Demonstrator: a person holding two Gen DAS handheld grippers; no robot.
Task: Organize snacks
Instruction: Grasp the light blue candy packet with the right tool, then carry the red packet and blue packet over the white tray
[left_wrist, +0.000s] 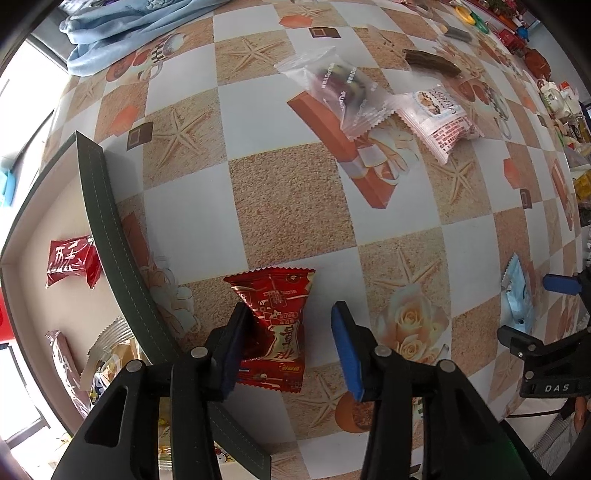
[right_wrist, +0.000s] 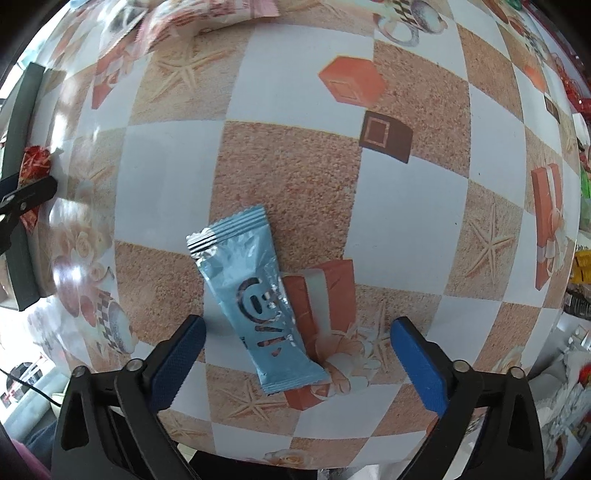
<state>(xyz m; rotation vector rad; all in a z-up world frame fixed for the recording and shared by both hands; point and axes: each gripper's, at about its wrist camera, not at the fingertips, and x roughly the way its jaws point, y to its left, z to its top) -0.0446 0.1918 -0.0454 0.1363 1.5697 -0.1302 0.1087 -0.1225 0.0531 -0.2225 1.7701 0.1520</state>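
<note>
— So, the left gripper (left_wrist: 291, 339)?
— Fingers apart around the red snack packet (left_wrist: 275, 332), low centre of the frame, beside the tray (left_wrist: 107, 221).
— And the right gripper (right_wrist: 295, 354)?
— Spread wide around the blue packet (right_wrist: 258, 299) on the tablecloth (right_wrist: 406, 221), lower middle.

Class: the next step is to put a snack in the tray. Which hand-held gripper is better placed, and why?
Left. The left hand-held gripper straddles the red snack packet, right beside the tray. The right hand-held gripper is open around the blue packet, farther from the tray.
</note>
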